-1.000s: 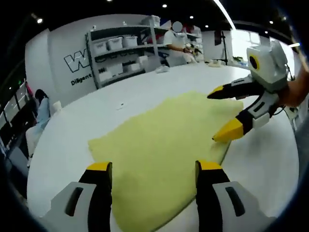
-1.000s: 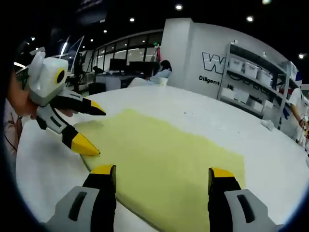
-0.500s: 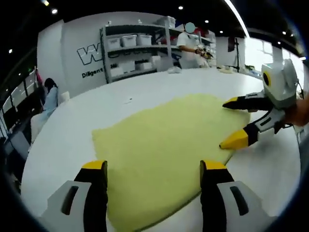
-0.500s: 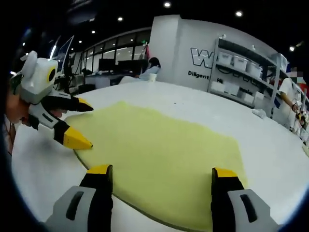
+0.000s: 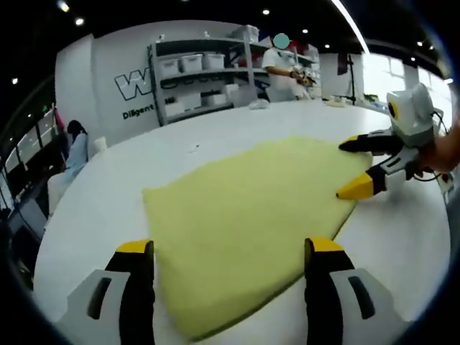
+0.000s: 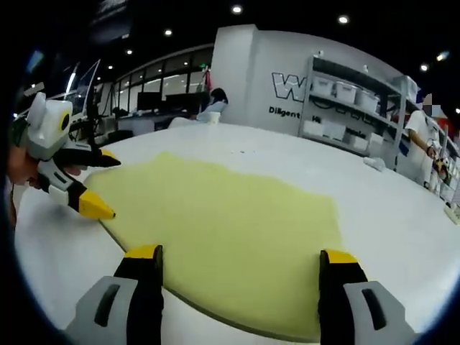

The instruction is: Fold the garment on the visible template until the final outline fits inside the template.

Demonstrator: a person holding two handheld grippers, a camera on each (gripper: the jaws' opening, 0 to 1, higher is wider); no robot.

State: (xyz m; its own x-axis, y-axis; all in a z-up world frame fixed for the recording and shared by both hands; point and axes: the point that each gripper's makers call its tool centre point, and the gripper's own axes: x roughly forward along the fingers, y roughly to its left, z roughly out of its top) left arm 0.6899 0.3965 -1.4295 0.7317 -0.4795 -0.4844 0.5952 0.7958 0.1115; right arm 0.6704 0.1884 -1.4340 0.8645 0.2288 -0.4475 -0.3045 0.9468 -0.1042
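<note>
Bright ceiling spotlights, soft overall blur, perhaps motion; edges bowed.

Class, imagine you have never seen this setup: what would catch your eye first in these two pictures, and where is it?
The pale yellow garment comes first, spread flat across the middle of the round white table. Next are the yellow-tipped grippers: in the left gripper view the right gripper hangs open at the cloth's far right edge, and in the right gripper view the left gripper is open at its left edge.

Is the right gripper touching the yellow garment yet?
Cannot tell. In the left gripper view, the open right gripper sits at the yellow garment edge; neither contact nor gap shows plainly.
</note>
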